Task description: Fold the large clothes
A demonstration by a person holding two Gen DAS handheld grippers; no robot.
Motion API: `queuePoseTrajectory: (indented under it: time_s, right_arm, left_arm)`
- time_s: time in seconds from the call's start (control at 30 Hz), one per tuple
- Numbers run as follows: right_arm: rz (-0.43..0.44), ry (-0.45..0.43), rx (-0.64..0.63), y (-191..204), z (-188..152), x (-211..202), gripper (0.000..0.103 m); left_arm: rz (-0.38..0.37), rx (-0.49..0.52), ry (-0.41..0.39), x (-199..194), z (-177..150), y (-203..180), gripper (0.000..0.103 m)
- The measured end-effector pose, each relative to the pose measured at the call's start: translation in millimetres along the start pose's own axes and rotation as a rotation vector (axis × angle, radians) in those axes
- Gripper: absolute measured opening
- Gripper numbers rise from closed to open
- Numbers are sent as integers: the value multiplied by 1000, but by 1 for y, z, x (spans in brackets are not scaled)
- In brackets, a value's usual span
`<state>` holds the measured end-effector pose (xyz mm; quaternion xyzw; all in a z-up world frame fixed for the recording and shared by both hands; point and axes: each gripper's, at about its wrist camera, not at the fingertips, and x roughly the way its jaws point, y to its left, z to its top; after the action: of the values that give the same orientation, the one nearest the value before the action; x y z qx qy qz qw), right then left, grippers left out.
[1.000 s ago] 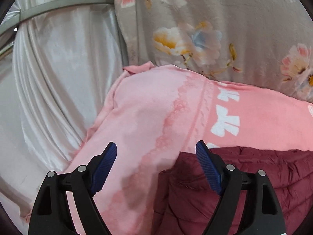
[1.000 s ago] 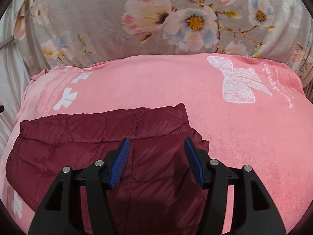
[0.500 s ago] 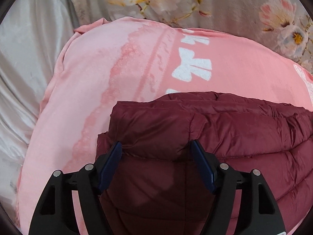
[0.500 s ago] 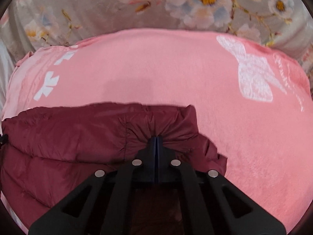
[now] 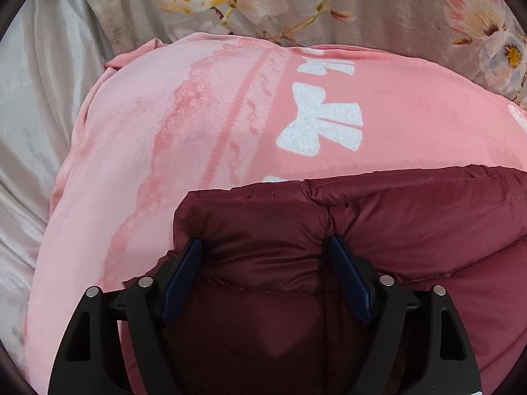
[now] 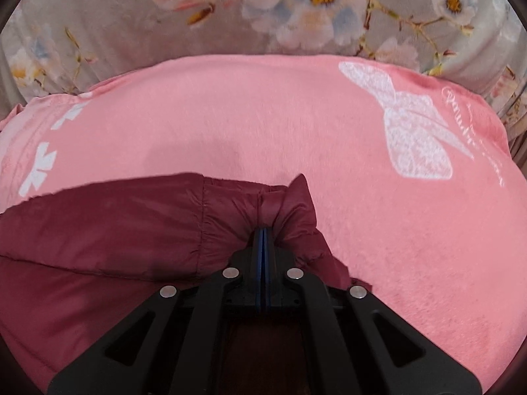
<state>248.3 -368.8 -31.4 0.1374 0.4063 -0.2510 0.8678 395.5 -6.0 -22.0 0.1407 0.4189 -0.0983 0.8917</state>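
Left wrist view
Left gripper (image 5: 265, 255): its jaws stand spread wide and have just been opening again; a puffed fold of the jacket sits between the blue pads (image 5: 182, 276), which lie against the fabric on both sides without squeezing it.
Maroon quilted jacket (image 5: 411, 223): lies on the pink blanket in the lower right of the view, its folded corner straight ahead of the fingers, stitched seams showing.
Pink blanket (image 5: 138, 151): spread under the jacket, with white bow prints and a paler lace-pattern stripe; it reaches the far edge of the bed.
Floral fabric (image 5: 378, 3): grey with large flowers, rising behind the blanket.
Silvery curtain (image 5: 36, 75): hangs in folds at the left, beside the blanket's edge.

Right wrist view
Right gripper (image 6: 263, 230): pads pressed together, pinching a bunched edge of the jacket, whose cloth puckers around the tips.
Jacket (image 6: 115, 220): fills the lower left, its far edge pulled into a peak at the pinch.
Blanket (image 6: 378, 247): bare to the right of the jacket, with a big white lace bow and script near its far right corner.
Floral fabric (image 6: 214, 23): runs along the top, behind the blanket.
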Motion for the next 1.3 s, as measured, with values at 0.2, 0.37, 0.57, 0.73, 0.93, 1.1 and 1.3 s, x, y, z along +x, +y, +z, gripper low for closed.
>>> queuePoseTrajectory:
  time_s: [0.2, 0.37, 0.57, 0.73, 0.93, 1.1, 1.3]
  right_arm:
    - [12, -5, 11, -2, -3, 5, 0]
    - [32, -5, 29, -5, -3, 7, 0]
    - [40, -4, 38, -6, -2, 7, 0]
    - [89, -36, 173, -37, 1, -17, 0]
    - [201, -130, 69, -19, 4, -89, 8]
    - [335, -57, -157, 77, -13, -96, 34]
    - [330, 32, -278, 148, -24, -57, 34]
  left_arm:
    - [-28, -50, -14, 13, -3, 4, 86]
    - [-19, -44, -12, 15, -3, 2, 86]
    - [-4, -36, -11, 16, -3, 1, 86]
    - [20, -55, -5, 4, -3, 9, 86]
    - [-110, -107, -45, -64, -1, 20, 81]
    - [-233, -9, -22, -88, 5, -30, 81]
    - [-180, 94, 10, -62, 2, -85, 75]
